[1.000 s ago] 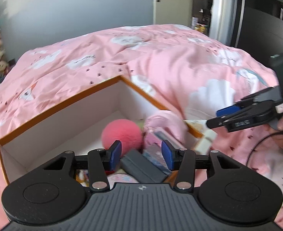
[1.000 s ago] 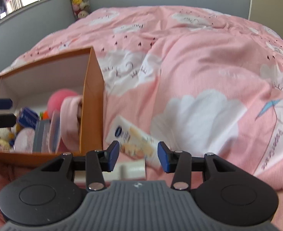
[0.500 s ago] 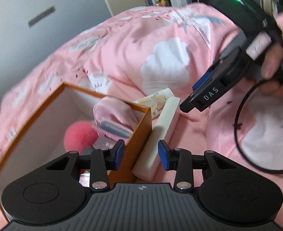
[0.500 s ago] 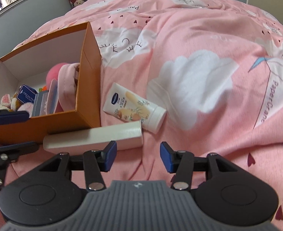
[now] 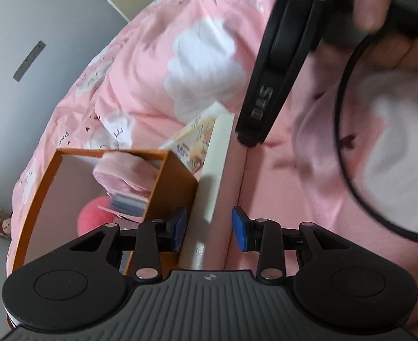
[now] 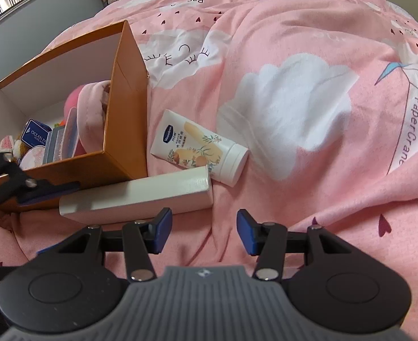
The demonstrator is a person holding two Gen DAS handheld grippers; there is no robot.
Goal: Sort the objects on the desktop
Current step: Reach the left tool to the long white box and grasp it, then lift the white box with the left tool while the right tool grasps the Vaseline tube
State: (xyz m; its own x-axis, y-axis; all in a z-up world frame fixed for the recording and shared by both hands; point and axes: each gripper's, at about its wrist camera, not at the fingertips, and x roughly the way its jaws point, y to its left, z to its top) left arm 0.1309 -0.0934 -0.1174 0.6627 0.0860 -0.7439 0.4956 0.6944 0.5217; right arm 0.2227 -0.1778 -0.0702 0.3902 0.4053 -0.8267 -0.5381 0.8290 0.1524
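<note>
The left gripper (image 5: 207,228) is nearest, and its blue pads are closing around the near end of the long white rectangular box (image 6: 136,199), which lies between them but does not look pressed yet; this end is probably chosen because it is free, while one long side lies against the orange cardboard box (image 6: 125,130). The right gripper (image 6: 203,234) hovers over the pink cloud-print bedcover (image 6: 294,56) with its fingers apart and nothing between them, perhaps waiting for its turn. A little farther, the white cream tube with a flower print (image 6: 199,147) rests just beside the far end of the white box and near the orange wall. Inside the orange box, soft pink things and small packs already lie together, so it seems to be the collecting place.
</note>
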